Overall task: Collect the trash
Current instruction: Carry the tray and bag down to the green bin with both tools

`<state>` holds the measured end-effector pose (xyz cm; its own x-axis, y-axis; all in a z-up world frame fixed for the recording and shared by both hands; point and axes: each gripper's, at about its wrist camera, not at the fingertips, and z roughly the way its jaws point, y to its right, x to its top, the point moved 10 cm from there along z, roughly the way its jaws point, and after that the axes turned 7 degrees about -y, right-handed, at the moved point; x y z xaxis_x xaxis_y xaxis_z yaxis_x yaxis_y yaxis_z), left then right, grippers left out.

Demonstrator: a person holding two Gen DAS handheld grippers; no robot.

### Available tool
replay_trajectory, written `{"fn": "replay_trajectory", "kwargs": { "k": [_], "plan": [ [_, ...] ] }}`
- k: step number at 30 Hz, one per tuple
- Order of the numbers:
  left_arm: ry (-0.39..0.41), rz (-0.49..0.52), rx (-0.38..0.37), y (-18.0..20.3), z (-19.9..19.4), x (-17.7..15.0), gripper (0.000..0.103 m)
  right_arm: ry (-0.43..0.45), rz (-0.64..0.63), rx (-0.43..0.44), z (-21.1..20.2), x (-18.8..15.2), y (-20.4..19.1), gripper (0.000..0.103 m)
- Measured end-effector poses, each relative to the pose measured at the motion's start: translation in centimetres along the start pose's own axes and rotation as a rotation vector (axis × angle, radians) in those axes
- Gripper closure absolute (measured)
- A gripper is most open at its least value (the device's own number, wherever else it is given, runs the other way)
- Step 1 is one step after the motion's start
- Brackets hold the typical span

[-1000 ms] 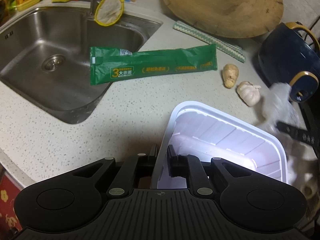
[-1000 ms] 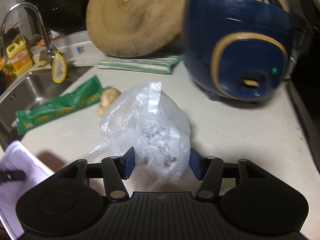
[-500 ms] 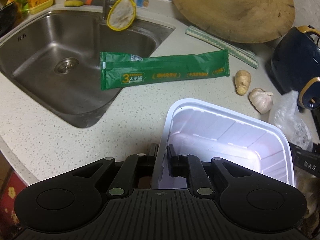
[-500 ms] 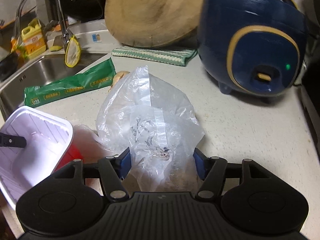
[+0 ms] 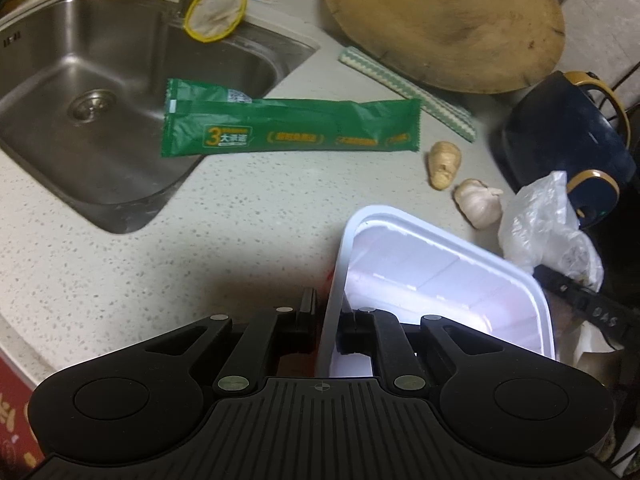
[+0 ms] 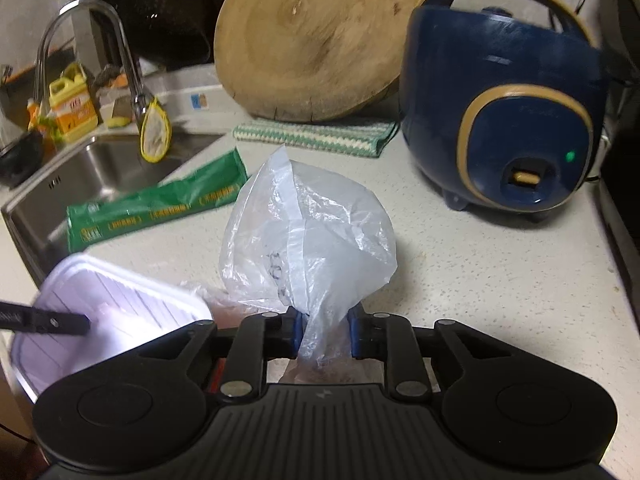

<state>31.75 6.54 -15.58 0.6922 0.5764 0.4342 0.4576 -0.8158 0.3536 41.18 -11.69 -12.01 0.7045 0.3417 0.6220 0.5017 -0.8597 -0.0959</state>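
My left gripper [image 5: 328, 322] is shut on the near wall of a white plastic tray [image 5: 440, 264], held above the counter; the tray also shows in the right wrist view [image 6: 120, 304]. My right gripper [image 6: 323, 332] is shut on a crumpled clear plastic bag [image 6: 308, 236], which bulges up in front of its fingers; the bag also shows in the left wrist view [image 5: 548, 224], beside the tray's far right corner. A long green wrapper [image 5: 288, 128] lies flat on the counter, its left end over the sink edge; it also shows in the right wrist view [image 6: 160, 204].
A steel sink [image 5: 100, 120] is at the left with a tap and yellow strainer [image 5: 216, 12]. A ginger piece [image 5: 444, 162] and garlic bulb [image 5: 480, 204] lie past the tray. A round wooden board [image 5: 444, 20], striped cloth [image 6: 316, 136] and blue rice cooker [image 6: 500, 104] stand at the back.
My right gripper closed onto the plastic bag and brought it toward the tray. My left gripper with the tray pulled back a little from the counter items.
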Motion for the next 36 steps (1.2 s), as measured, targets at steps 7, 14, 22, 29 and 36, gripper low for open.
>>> {"fn": "replay_trajectory", "kwargs": {
  "k": [7, 14, 22, 29, 36],
  "plan": [
    [0.075, 0.007, -0.069, -0.9, -2.3, 0.3, 0.092, 0.04, 0.071, 0.002, -3.9, 0.9, -0.1, 0.084],
    [0.162, -0.022, -0.123, -5.2, -7.2, 0.4, 0.092, 0.034, 0.093, 0.021, -6.8, 0.9, -2.9, 0.084],
    [0.202, 0.036, -0.189, -10.8, -13.4, -2.9, 0.091, 0.029, 0.064, 0.044, -9.1, -0.6, -9.7, 0.084],
    [0.064, 0.113, -0.23, -15.6, -13.7, -7.8, 0.091, 0.022, 0.031, 0.057, -11.4, -4.1, -15.0, 0.084],
    [-0.184, 0.148, -0.186, -18.5, -6.9, -14.3, 0.09, -0.078, -0.008, 0.023, -10.7, -10.4, -17.5, 0.084]
  ]
}}
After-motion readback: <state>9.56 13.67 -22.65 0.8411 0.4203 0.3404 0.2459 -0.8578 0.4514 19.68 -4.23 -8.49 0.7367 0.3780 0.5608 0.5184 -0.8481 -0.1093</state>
